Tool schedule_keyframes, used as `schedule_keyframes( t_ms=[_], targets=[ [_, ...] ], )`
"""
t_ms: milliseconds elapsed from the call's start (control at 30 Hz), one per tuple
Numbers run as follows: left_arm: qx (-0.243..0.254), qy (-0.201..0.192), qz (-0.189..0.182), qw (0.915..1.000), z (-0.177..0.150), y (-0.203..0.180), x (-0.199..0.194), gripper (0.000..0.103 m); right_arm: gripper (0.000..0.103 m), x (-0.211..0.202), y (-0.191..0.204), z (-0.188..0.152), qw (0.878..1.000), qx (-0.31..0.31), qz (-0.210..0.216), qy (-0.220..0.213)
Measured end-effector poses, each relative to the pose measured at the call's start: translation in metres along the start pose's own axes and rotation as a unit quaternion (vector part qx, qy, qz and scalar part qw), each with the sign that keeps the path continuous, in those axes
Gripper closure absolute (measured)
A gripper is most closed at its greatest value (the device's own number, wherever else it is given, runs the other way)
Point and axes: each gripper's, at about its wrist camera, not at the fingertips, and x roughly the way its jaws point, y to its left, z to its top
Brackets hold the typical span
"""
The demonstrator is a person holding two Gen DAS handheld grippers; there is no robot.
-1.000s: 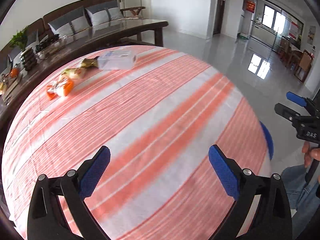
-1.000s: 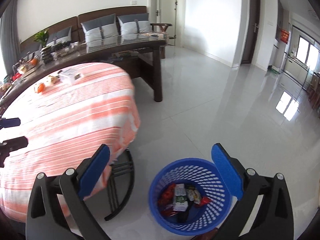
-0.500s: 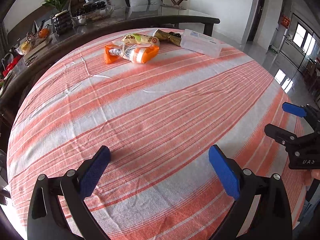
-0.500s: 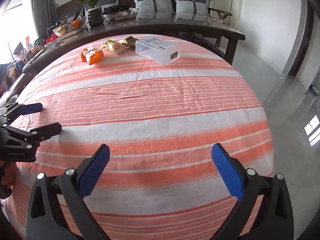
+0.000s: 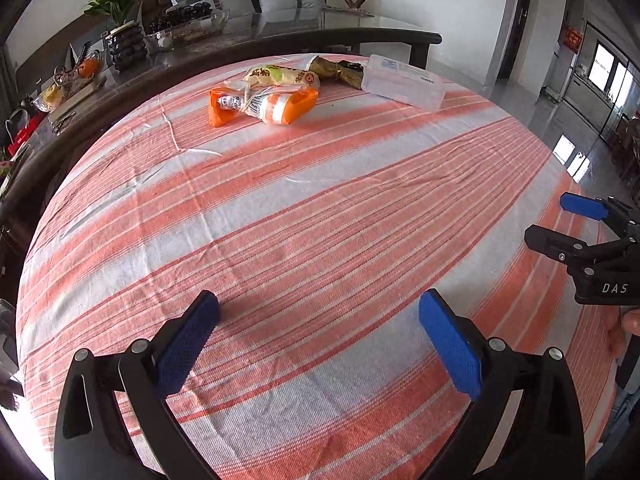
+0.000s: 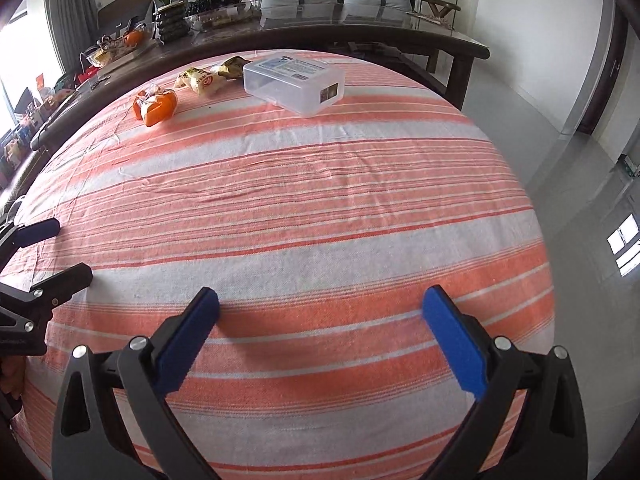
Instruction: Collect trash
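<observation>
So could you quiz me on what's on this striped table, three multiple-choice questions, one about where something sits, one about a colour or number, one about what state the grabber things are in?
1. Where does the clear plastic box lie?
A. at the far end of the tablecloth, beside the wrappers
B. between the right gripper's fingers
C. on the floor

2. What colour is the wrapper nearest the left gripper's camera?
A. green
B. orange and white
C. black

3. What state are the two grippers in?
A. both shut on wrappers
B. left gripper open, the other shut on the box
C. both open and holding nothing

Answers: 1 A, the box rests at the cloth's far end next to the yellow wrapper. 2 B, its ends are orange with a white banded middle. 3 C, the left gripper and the right gripper each show blue pads spread wide over bare cloth.
</observation>
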Motion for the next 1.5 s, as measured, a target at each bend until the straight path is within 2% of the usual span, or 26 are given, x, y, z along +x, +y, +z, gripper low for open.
schedule_keyframes(
  t_ms=[333,400,433,533,567,633,700,767,833,867,900,933,1000,1133,1233,1300,1367,1400,1433,1500],
  targets=[
    [-0.013,-0.002,-0.002,0.9999,0.004,0.000,0.000,0.004,0.004,0.000,0.000,0.000,1.000,0.000,0.000,0.000],
    [-0.026,-0.001,-0.018,0.9995,0.021,0.003,0.004,0.004,0.004,0.000,0.000,0.000,1.000,0.000,0.000,0.000],
    [-0.034,-0.004,-0.017,0.9993,0.034,0.005,0.005,0.004,0.004,0.000,0.000,0.000,1.000,0.000,0.000,0.000],
    [-0.064,-0.046,0.001,0.9969,0.085,0.014,0.004,0.004,0.005,0.000,0.000,0.000,1.000,0.000,0.000,0.000],
    [-0.077,-0.045,0.007,0.9960,0.103,0.019,0.011,0.004,0.005,0.000,0.000,0.000,1.000,0.000,0.000,0.000],
    [-0.117,-0.024,0.009,0.9928,0.135,0.031,0.035,0.004,0.005,0.001,0.000,0.000,1.000,0.000,0.000,0.000],
    [-0.160,0.005,0.032,0.9866,0.151,0.043,0.063,0.004,0.005,0.001,-0.001,0.000,1.000,0.000,0.000,0.000],
    [-0.181,0.034,0.057,0.9811,0.158,0.052,0.087,0.005,0.005,0.001,-0.001,0.000,1.000,0.000,0.000,0.000],
    [-0.191,0.054,0.065,0.9779,0.157,0.059,0.100,0.007,0.005,0.001,-0.001,0.000,1.000,0.000,0.000,0.000],
    [-0.189,0.046,0.061,0.9790,0.154,0.061,0.098,0.008,0.005,0.001,-0.001,0.000,1.000,0.000,0.000,0.000],
    [-0.181,0.031,0.054,0.9815,0.150,0.062,0.092,0.018,0.005,0.001,-0.001,0.000,1.000,0.000,0.000,0.000],
    [-0.168,0.023,0.042,0.9846,0.145,0.062,0.087,0.039,0.005,0.001,0.000,0.000,1.000,0.000,0.000,0.000],
    [-0.126,0.018,0.012,0.9919,0.135,0.062,0.077,0.057,0.005,0.000,0.000,0.000,1.000,0.000,0.000,0.000],
    [-0.036,0.020,-0.030,0.9987,0.097,0.067,0.050,0.057,0.005,0.000,0.000,0.000,1.000,0.000,0.000,0.000],
    [0.020,0.037,-0.073,0.9965,0.065,0.076,0.029,0.057,0.005,0.000,0.000,-0.001,1.000,-0.001,0.000,0.000],
    [0.039,0.046,-0.091,0.9940,0.050,0.083,0.018,0.055,0.005,0.001,0.000,0.000,1.000,-0.001,0.000,0.000],
    [0.041,0.042,-0.093,0.9939,0.042,0.089,0.010,0.036,0.005,0.001,0.000,0.000,1.000,-0.001,0.000,0.000],
    [0.038,0.033,-0.089,0.9948,0.039,0.090,0.007,0.020,0.005,0.001,0.000,0.000,1.000,-0.001,0.000,0.000],
    [0.033,0.023,-0.082,0.9959,0.038,0.091,0.005,0.010,0.005,0.001,0.000,0.000,1.000,-0.001,0.000,0.000],
    [0.021,0.015,-0.079,0.9966,0.039,0.089,0.007,0.008,0.005,0.001,0.000,0.000,1.000,-0.001,0.000,0.000]
  ],
)
